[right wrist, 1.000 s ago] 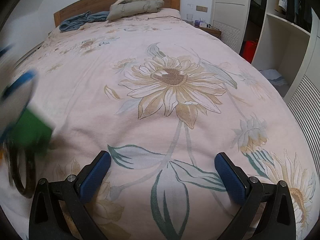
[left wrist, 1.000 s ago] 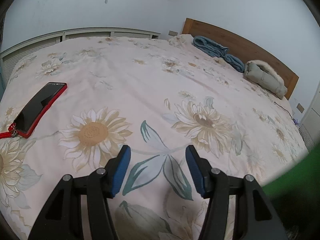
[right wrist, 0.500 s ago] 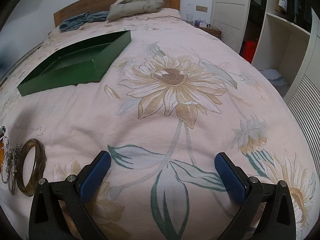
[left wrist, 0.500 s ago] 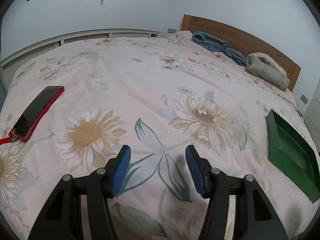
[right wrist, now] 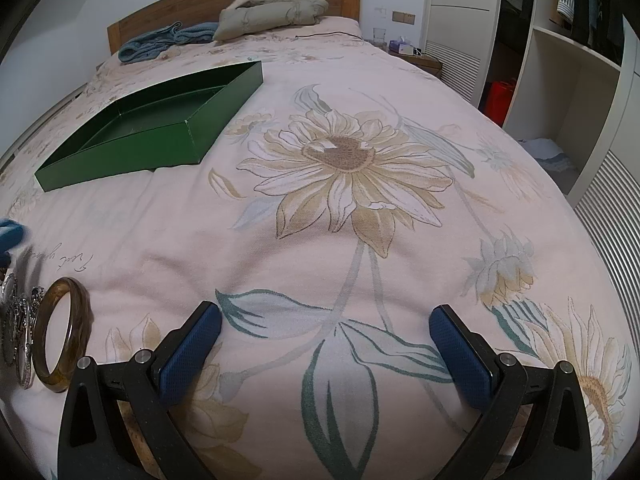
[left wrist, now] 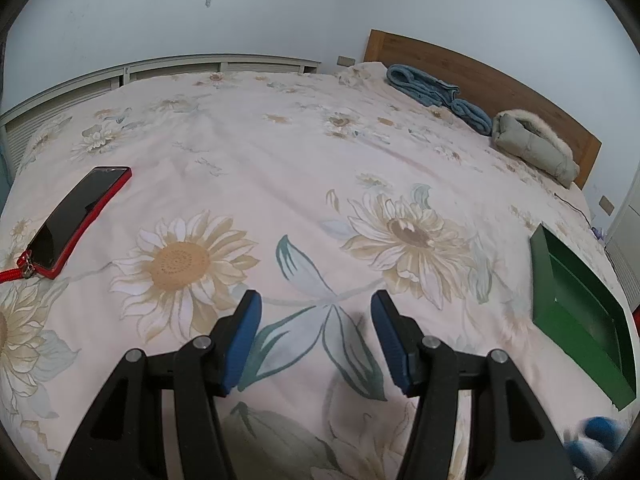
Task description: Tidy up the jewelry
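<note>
A green open box (right wrist: 120, 156) lies on the flowered bedspread at upper left in the right wrist view; it also shows at the right edge of the left wrist view (left wrist: 540, 280). A brown bangle (right wrist: 76, 320) and silver bracelets (right wrist: 18, 332) lie at the left edge of the right wrist view, left of my right gripper (right wrist: 326, 344), which is open and empty above the bedspread. My left gripper (left wrist: 316, 340) is open and empty over a leaf print. A blurred blue thing (left wrist: 596, 436) shows at lower right in the left wrist view.
A phone in a red case (left wrist: 76, 216) lies on the bed's left side. Blue folded cloth (left wrist: 436, 92) and a grey coat (left wrist: 532, 148) lie by the wooden headboard (left wrist: 480, 76). A wardrobe (right wrist: 560, 60) and a nightstand (right wrist: 416, 56) stand beyond the bed's right edge.
The green box was set down on the bed and lies still. The bangle and bracelets came into view. Both grippers have stayed open.
</note>
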Action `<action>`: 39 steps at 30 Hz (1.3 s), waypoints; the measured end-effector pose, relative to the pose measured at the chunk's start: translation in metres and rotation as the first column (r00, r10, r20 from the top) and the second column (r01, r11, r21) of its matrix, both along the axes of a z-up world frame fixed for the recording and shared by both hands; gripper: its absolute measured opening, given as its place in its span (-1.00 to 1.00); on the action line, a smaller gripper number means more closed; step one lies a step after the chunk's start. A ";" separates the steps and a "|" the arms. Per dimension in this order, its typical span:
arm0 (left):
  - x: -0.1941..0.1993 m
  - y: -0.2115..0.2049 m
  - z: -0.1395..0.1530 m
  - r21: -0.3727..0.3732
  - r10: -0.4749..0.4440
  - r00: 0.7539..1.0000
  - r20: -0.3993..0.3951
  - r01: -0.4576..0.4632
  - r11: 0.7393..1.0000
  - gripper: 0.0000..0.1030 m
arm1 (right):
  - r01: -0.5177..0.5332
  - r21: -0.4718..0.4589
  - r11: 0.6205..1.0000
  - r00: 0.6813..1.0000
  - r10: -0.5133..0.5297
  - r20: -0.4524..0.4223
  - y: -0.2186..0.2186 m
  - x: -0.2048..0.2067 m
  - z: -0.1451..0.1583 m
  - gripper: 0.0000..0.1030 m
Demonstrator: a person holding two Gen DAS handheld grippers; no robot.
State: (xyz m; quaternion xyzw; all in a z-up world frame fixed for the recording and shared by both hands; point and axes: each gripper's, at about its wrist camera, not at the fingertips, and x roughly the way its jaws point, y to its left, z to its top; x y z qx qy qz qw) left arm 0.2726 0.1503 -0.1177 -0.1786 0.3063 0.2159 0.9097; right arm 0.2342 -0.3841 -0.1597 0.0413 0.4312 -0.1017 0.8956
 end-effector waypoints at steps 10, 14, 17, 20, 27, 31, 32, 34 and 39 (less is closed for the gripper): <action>0.004 -0.001 -0.002 -0.003 -0.008 1.000 -0.015 0.008 1.000 0.07 | 0.000 0.000 1.000 1.000 0.000 0.000 0.000 0.001 -0.001 0.99; 0.002 0.001 -0.002 -0.017 -0.001 1.000 -0.008 0.001 1.000 0.07 | 0.000 0.000 1.000 1.000 0.000 0.000 0.000 0.000 0.000 0.99; 0.003 0.000 -0.002 -0.014 -0.003 1.000 -0.011 0.003 1.000 0.07 | 0.000 0.000 1.000 1.000 0.000 0.000 0.000 0.000 0.000 0.99; 0.003 0.000 -0.002 -0.014 0.000 1.000 -0.008 0.000 1.000 0.07 | 0.000 -0.001 1.000 1.000 0.000 0.000 0.000 0.001 -0.001 0.99; 0.004 0.001 -0.002 -0.014 -0.001 1.000 -0.009 0.001 1.000 0.07 | 0.001 -0.002 1.000 1.000 -0.001 0.000 0.000 0.001 -0.001 0.99; 0.004 0.002 -0.003 -0.021 0.000 1.000 -0.008 0.000 1.000 0.07 | 0.001 -0.001 1.000 1.000 -0.001 0.000 0.000 0.001 -0.001 0.99; 0.004 0.002 -0.003 -0.022 0.001 1.000 -0.009 -0.001 1.000 0.07 | 0.001 -0.001 1.000 1.000 -0.001 0.000 0.000 0.001 -0.001 0.99; 0.004 0.002 -0.003 -0.018 -0.001 1.000 -0.008 0.000 1.000 0.07 | 0.001 -0.001 1.000 1.000 -0.001 0.000 0.000 0.001 -0.001 0.99; 0.003 0.002 -0.002 -0.005 0.000 1.000 -0.006 0.000 1.000 0.07 | 0.001 -0.001 1.000 1.000 -0.001 0.000 0.000 0.001 0.000 0.99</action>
